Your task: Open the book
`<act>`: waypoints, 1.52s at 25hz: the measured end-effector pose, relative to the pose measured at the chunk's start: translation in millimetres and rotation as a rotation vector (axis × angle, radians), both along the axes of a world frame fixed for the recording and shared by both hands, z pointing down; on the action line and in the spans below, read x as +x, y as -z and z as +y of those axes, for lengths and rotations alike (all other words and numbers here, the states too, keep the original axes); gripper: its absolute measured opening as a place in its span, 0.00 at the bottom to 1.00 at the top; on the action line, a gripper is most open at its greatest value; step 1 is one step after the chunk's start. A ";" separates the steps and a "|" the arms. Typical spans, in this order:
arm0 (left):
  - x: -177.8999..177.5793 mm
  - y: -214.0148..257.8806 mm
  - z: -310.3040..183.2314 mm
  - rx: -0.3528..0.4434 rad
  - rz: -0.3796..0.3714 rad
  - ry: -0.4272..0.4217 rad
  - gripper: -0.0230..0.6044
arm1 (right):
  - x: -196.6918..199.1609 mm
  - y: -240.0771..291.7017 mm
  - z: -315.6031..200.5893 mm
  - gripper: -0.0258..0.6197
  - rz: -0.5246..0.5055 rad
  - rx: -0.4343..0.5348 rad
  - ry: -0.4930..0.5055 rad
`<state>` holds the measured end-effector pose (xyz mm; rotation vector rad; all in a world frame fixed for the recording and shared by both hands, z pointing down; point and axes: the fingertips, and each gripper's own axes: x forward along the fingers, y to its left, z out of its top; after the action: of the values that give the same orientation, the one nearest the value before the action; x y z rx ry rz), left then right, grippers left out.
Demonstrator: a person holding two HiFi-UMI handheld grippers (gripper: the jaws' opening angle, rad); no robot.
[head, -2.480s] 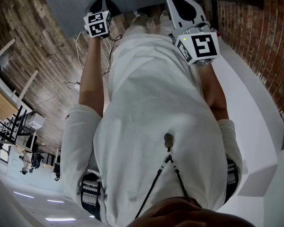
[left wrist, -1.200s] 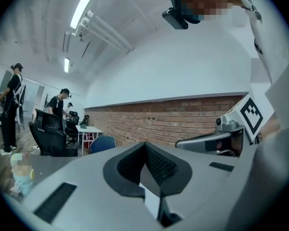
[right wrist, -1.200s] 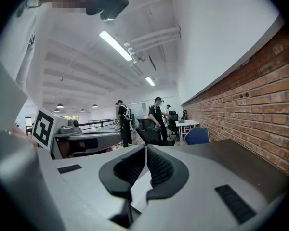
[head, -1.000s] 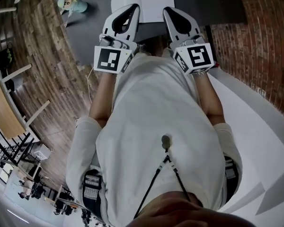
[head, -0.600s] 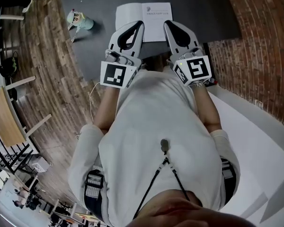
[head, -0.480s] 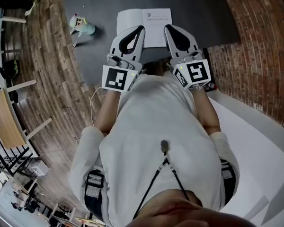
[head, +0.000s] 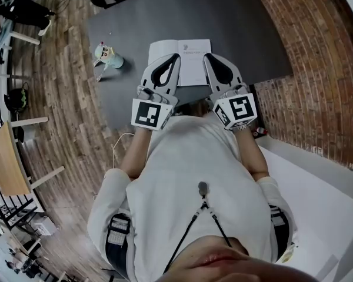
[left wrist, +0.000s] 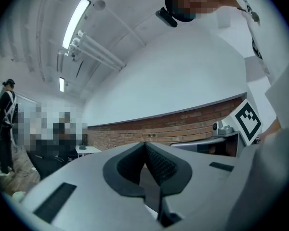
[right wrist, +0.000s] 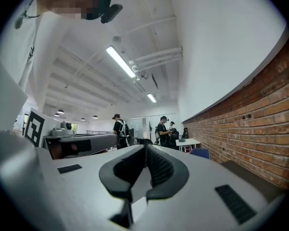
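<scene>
The book (head: 191, 56) lies flat at upper centre of the dark table (head: 247, 28), apparently already spread open. The left gripper (head: 174, 59) and right gripper (head: 210, 58) hover above its near edge, jaws together on nothing (no page is pinched). To turn a page, part the jaws first, then lower to one page edge. A toy figure (head: 107, 56) stands well to the left; nothing obstructs.

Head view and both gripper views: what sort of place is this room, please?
Most likely an open-plan workspace or lab, not a home: red brick wall, wooden plank floor, long ceiling strip light, and several people standing near a small white desk further back.
</scene>
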<state>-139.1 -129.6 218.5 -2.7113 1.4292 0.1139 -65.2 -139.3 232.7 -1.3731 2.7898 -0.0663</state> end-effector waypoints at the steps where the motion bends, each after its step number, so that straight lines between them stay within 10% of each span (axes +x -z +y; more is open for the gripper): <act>1: -2.3 0.0 -0.7 -0.001 -0.002 0.003 0.07 | -1.9 1.2 0.0 0.10 0.003 -0.002 0.000; 38: -7.6 1.2 21.5 -0.036 0.001 -0.004 0.07 | -12.0 6.6 26.1 0.10 0.022 -0.001 0.023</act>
<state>-146.6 -108.1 217.3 -2.7431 1.4402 0.0907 -77.2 -113.1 226.1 -1.3509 2.8236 -0.0530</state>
